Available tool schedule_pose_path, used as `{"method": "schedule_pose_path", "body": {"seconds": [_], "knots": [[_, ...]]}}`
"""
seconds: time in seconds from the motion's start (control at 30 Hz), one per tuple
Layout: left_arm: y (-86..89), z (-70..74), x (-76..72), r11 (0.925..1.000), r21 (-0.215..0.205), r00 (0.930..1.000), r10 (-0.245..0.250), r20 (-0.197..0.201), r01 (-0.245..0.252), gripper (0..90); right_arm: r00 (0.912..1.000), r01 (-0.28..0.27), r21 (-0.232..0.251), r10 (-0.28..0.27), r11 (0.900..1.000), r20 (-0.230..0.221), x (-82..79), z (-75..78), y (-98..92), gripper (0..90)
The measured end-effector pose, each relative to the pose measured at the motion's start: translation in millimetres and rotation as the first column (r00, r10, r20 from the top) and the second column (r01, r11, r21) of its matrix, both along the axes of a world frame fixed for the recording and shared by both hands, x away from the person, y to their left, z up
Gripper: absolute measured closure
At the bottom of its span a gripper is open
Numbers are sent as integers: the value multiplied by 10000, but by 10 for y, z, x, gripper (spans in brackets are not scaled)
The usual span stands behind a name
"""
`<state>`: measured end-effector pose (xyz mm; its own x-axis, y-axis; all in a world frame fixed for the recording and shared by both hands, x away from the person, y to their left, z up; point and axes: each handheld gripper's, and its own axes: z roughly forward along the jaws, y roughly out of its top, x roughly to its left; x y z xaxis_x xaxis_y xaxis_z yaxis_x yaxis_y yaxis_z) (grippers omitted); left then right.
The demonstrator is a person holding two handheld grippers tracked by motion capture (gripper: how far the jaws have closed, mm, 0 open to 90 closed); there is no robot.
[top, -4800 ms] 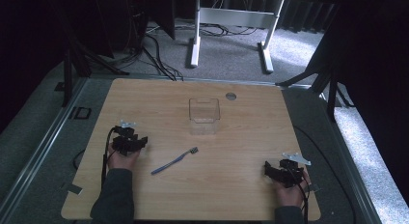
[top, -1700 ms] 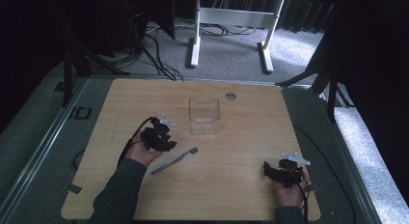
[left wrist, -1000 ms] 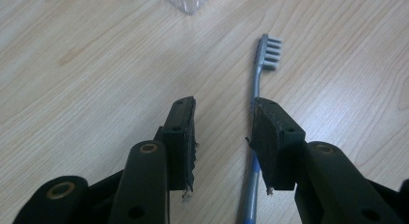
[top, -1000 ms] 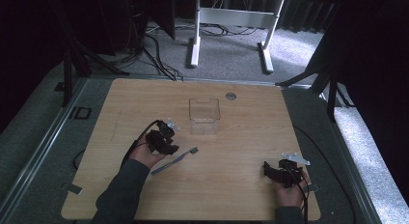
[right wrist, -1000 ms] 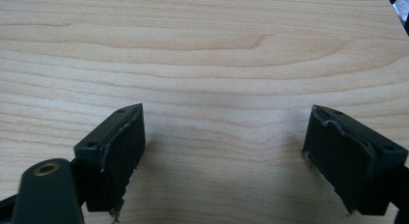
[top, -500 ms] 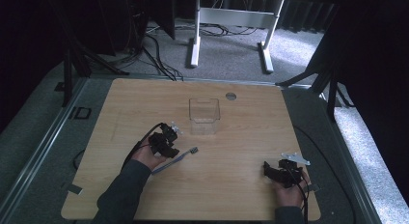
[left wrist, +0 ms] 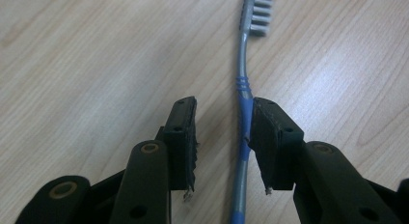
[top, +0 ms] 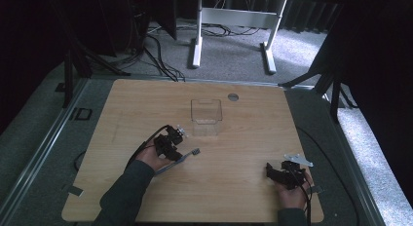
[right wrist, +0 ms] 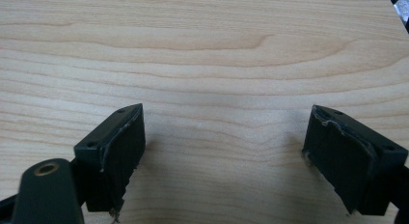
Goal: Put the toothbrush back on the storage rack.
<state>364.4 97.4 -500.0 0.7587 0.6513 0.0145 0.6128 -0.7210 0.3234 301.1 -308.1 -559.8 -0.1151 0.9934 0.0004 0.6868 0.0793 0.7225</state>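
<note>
A toothbrush with a blue-and-grey handle and grey bristles lies flat on the wooden table. My left gripper stands open astride its handle. The handle lies against the inner face of the right-hand jaw, and a gap is left to the other jaw. From above, the left gripper sits left of centre over the toothbrush, whose head points right. My right gripper rests near the front right corner. It is wide open with bare wood between the jaws.
A clear square plastic container stands upright just behind and to the right of the left gripper. A small round grey disc sits near the far edge. Beyond the table are a white stand and floor cables.
The left hand has moved from the table's left side to the right and onto the toothbrush, shifting only slightly in the last second. The right hand has stayed put.
</note>
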Motion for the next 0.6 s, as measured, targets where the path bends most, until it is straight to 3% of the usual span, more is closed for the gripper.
{"method": "schedule_pose_path", "body": {"seconds": [0.6], "knots": [[-95, -110, 31, 9981, 584, 9955, -122, -938, 178, 671, 10000, -9, -3, 9, 10000, -4, 0, 0, 1, 144]]}}
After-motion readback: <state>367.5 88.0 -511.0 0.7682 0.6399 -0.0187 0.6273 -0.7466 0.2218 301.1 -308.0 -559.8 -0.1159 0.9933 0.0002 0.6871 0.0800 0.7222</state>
